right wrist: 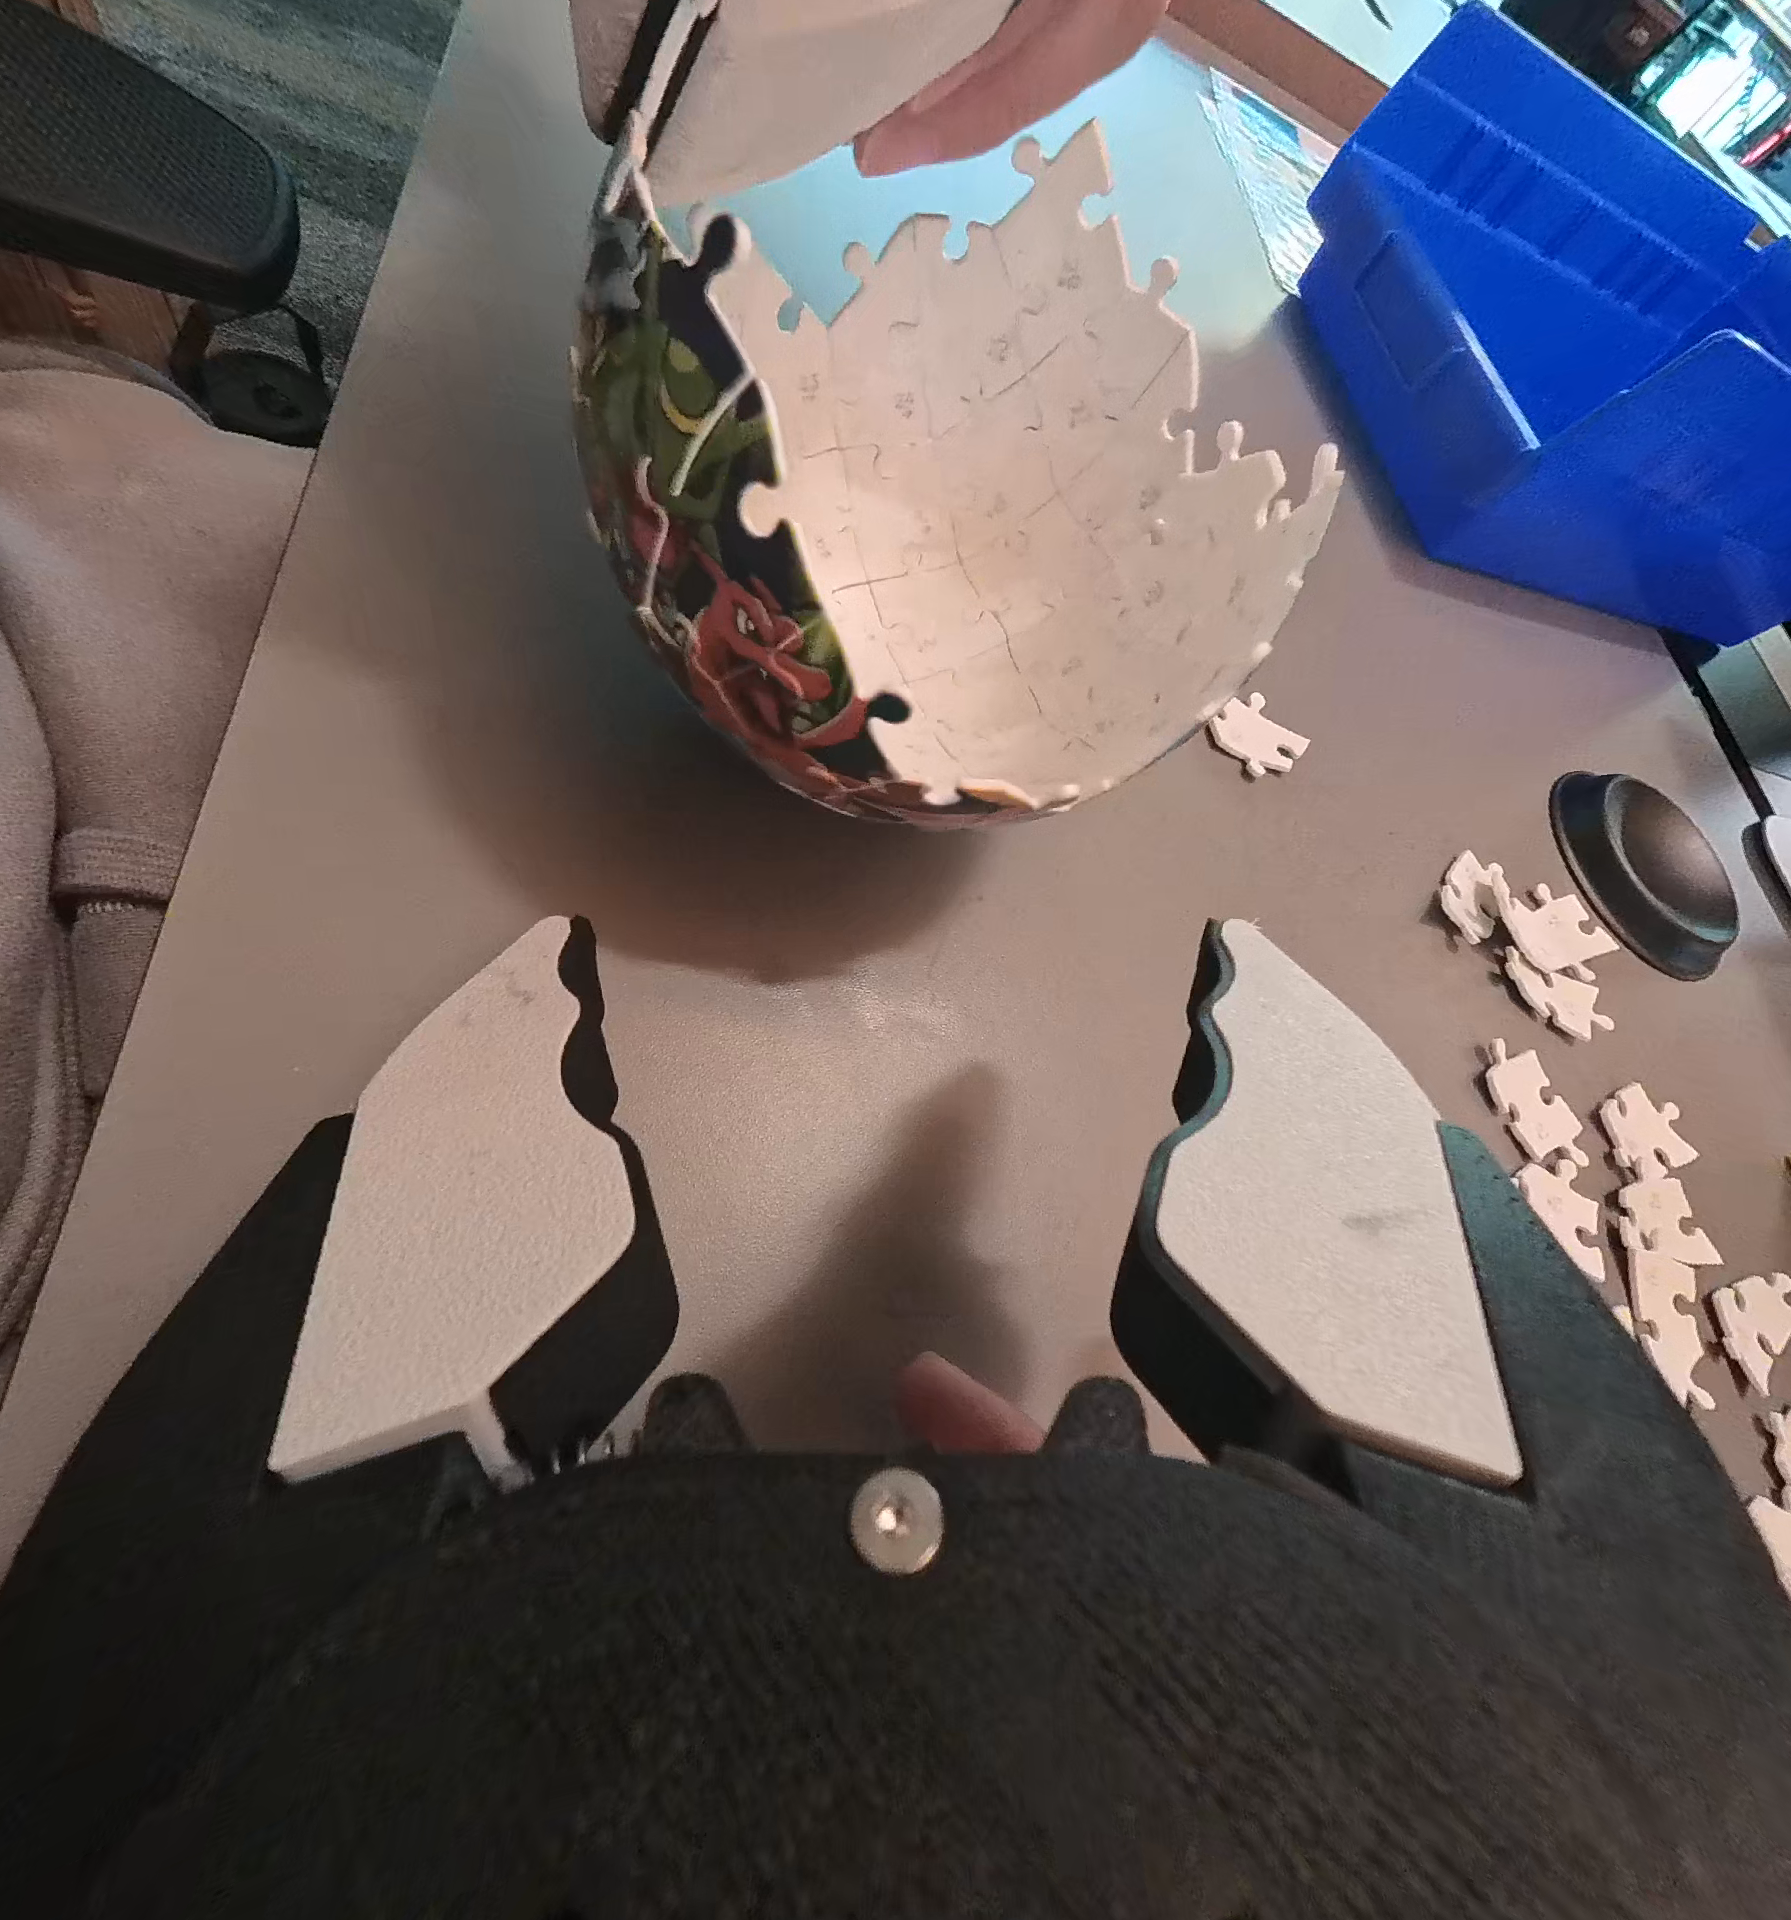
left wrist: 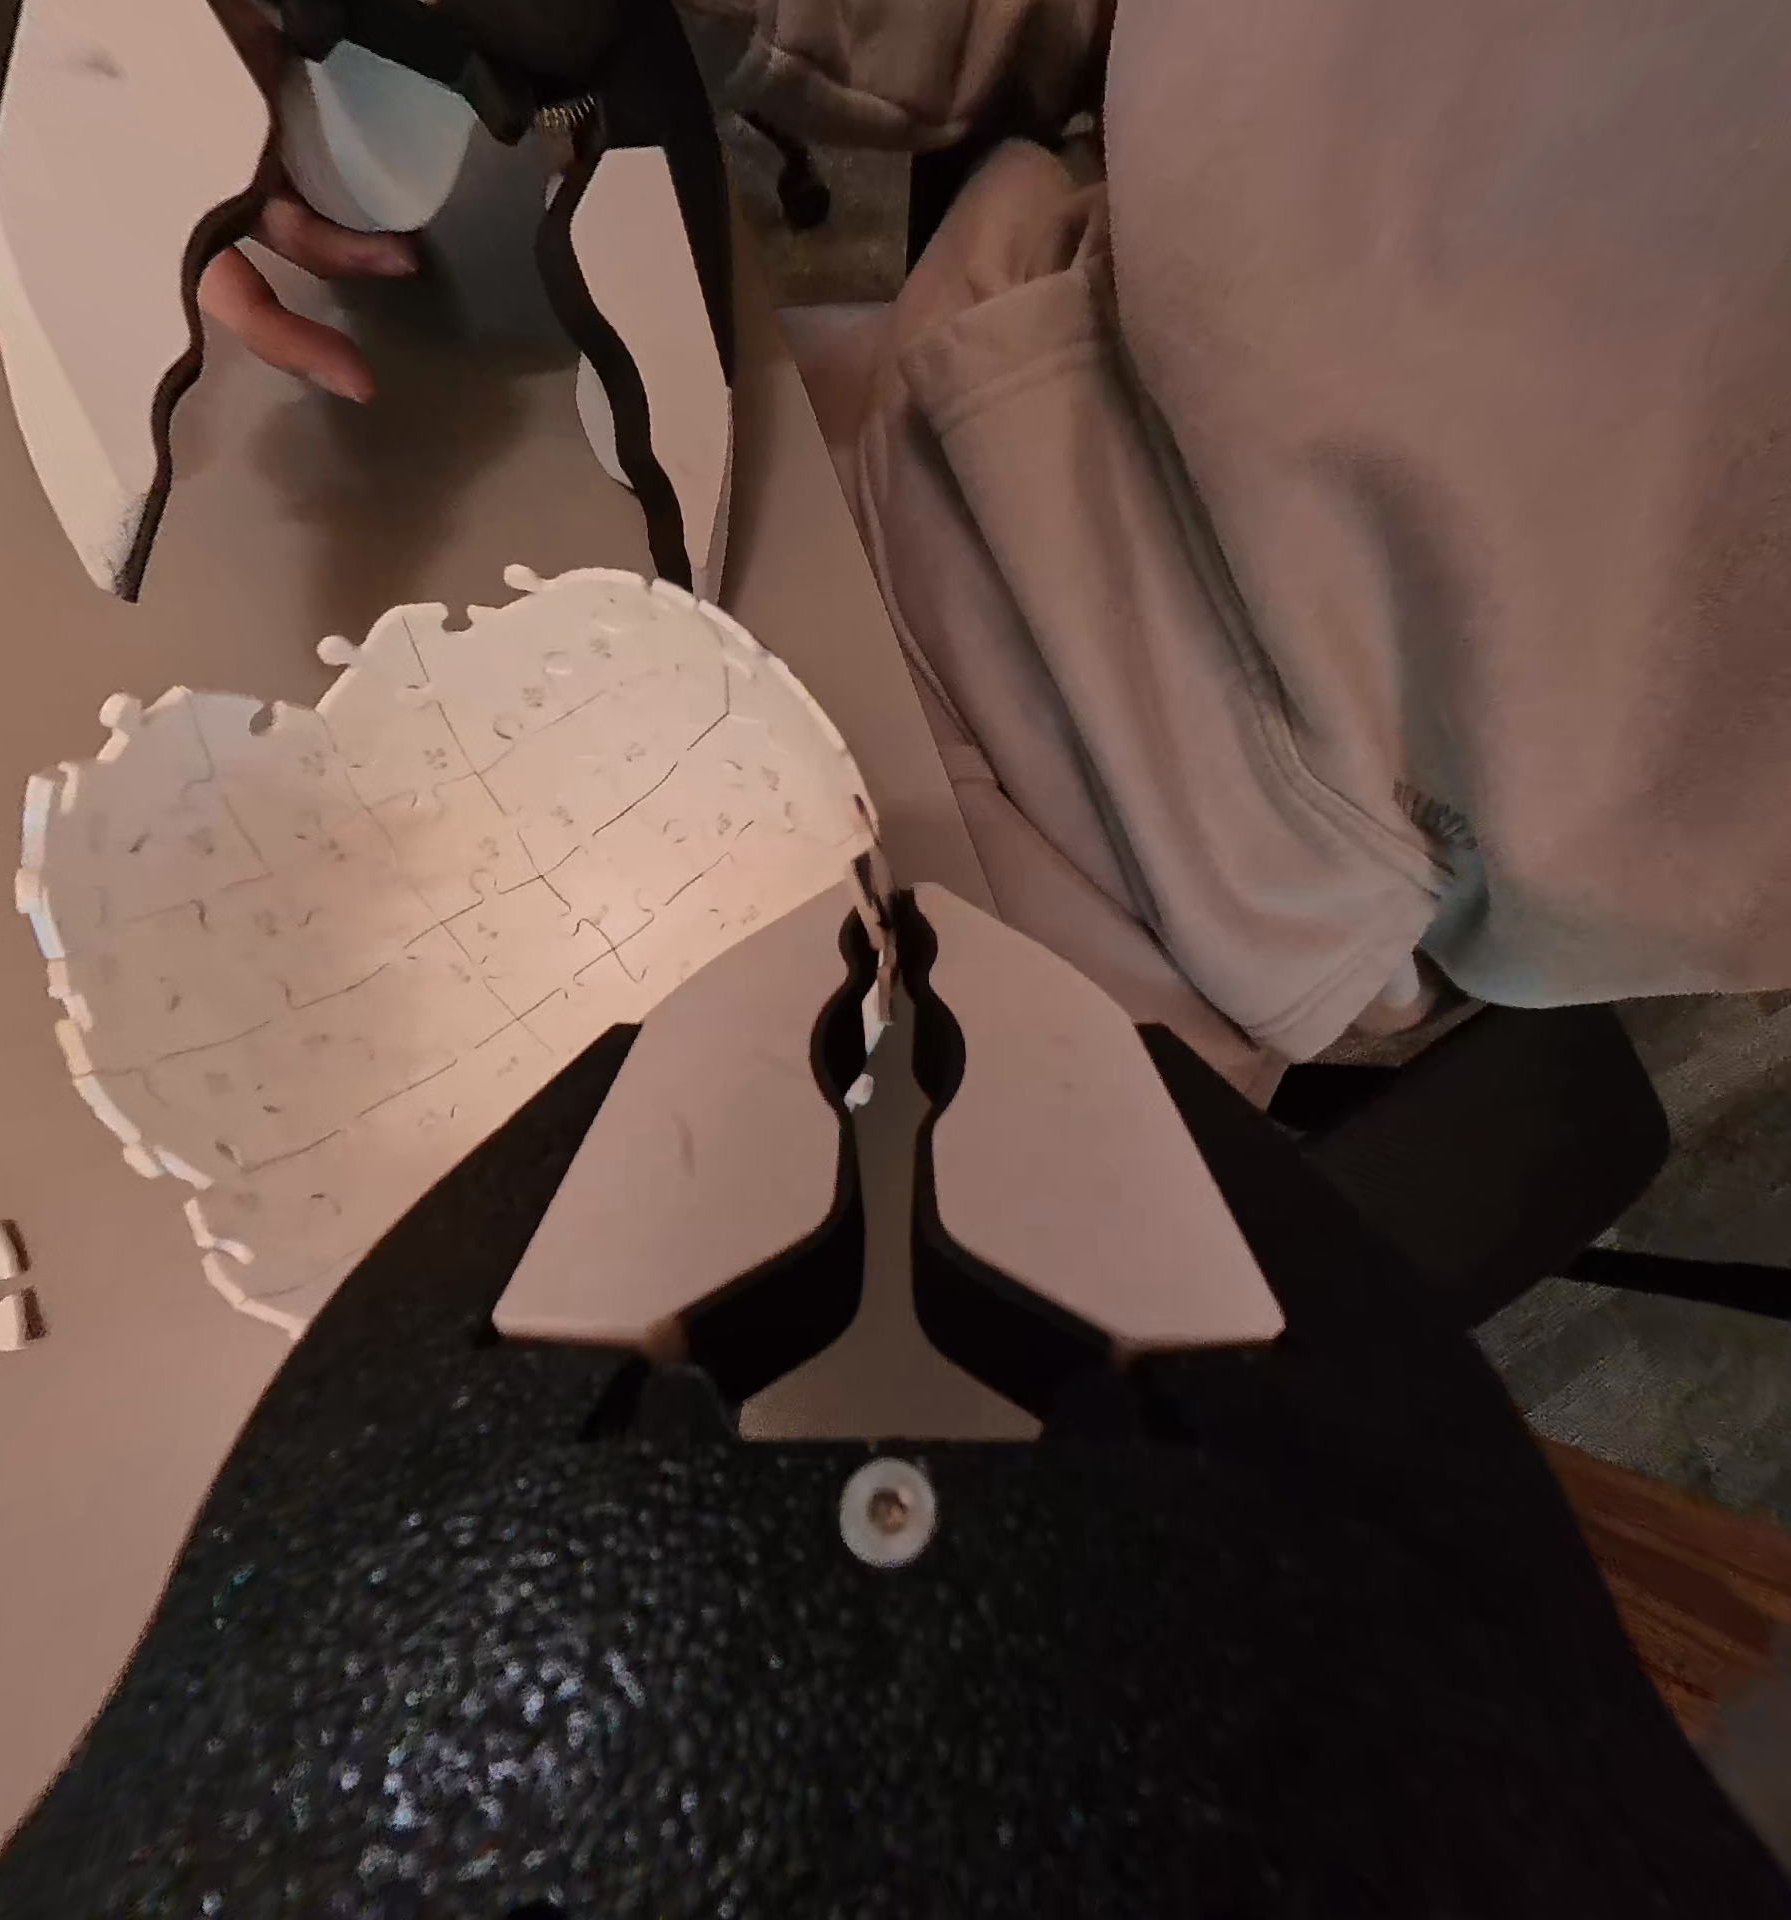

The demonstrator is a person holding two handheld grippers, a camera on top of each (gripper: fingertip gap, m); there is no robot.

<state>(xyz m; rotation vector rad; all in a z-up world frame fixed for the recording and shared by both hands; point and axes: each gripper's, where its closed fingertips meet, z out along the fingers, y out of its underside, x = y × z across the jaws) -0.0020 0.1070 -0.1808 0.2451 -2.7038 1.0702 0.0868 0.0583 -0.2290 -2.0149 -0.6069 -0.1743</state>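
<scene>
Pinching puzzle shell (left wrist: pixel 434 914) rim, left gripper (left wrist: pixel 886 935); right gripper (right wrist: pixel 896 997) spread wide, empty.
Printed outside, loose pieces (right wrist: pixel 1639 1174), blue bin (right wrist: pixel 1597 416): right view only.

White-lined puzzle shell (right wrist: pixel 995 540), blue bin (right wrist: pixel 1618 416)

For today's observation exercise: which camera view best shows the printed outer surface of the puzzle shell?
The right wrist view: the puzzle shell shows its green and red printed outside along the left edge. The left wrist view shows only its white inner side, with the left gripper clamped on the rim.
</scene>
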